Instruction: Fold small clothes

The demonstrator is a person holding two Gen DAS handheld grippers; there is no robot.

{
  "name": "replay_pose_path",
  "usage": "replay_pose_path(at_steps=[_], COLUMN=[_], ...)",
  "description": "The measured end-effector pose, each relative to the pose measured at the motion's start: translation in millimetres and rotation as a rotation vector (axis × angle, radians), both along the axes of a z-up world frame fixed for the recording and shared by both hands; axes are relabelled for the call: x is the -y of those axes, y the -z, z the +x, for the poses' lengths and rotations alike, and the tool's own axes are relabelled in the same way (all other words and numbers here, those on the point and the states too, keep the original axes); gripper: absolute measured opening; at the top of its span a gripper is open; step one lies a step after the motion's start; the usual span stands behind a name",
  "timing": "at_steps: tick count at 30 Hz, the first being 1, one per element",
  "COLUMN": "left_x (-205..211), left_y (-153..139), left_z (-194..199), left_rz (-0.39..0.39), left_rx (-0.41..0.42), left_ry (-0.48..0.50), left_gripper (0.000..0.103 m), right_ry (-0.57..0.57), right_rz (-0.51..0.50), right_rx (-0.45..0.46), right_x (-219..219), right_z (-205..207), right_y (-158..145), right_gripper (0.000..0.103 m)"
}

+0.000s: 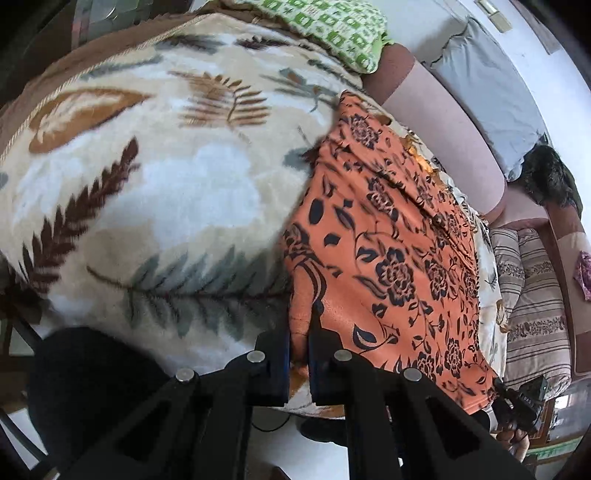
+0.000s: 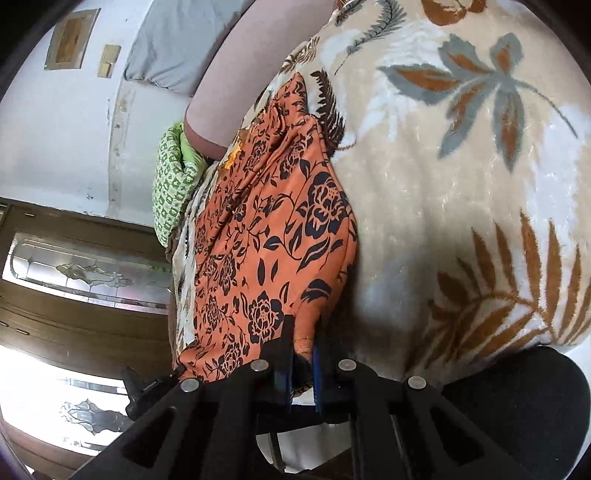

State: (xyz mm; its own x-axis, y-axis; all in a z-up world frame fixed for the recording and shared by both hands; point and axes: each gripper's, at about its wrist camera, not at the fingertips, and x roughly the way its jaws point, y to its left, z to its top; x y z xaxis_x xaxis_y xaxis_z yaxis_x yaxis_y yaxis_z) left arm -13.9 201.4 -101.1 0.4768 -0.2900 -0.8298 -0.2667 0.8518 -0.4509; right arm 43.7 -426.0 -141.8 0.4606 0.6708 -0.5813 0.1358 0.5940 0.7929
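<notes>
One cloth (image 1: 388, 240), orange with a black flower print, lies on one leaf-print blanket (image 1: 155, 192). Two grippers: left gripper (image 1: 299, 354) clamps its near corner, right gripper (image 2: 304, 354) clamps another corner. One green pillow (image 1: 332, 26) is cut off at the frame edge. The cloth's far end is bunched and hard to read.

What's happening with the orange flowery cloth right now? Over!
Left gripper shut on orange floral cloth. Right gripper shut on its near edge too. Cloth lies on leaf-print blanket. Nothing in the way.

Left claw (image 1: 300, 343) and right claw (image 2: 303, 354), both angled downward, each clamped tight on cloth.
</notes>
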Motion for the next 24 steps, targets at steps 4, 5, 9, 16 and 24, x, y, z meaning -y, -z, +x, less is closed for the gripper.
replay_pose_path(at_steps=[4, 5, 9, 16, 24], left_x=[3.8, 5.1, 7.6, 12.0, 6.2], left_y=[-30.4, -40.3, -86.6, -108.0, -0.5], left_z=[24.7, 33.1, 95.4, 261.7, 373.8], left_rz=[0.018, 0.023, 0.029, 0.075, 0.251], left_rx=[0.066, 0.089, 0.18, 0.223, 0.045], left_ry=[0.021, 0.025, 0.037, 0.012, -0.109], left_gripper=[0.007, 0.007, 0.007, 0.008, 0.048], right_ry=[-0.008, -0.015, -0.038, 0.03, 0.185], right_rz=[0.037, 0.042, 0.077, 0.045, -0.033], right_rx=[0.065, 0.085, 0.178, 0.192, -0.039], right_x=[1.9, 1.6, 0.9, 2.0, 0.7], right_z=[27.0, 35.3, 104.5, 297.5, 379.5], right_y=[-23.9, -32.3, -70.5, -77.5, 35.7], right_gripper=[0.008, 0.008, 0.008, 0.009, 0.069])
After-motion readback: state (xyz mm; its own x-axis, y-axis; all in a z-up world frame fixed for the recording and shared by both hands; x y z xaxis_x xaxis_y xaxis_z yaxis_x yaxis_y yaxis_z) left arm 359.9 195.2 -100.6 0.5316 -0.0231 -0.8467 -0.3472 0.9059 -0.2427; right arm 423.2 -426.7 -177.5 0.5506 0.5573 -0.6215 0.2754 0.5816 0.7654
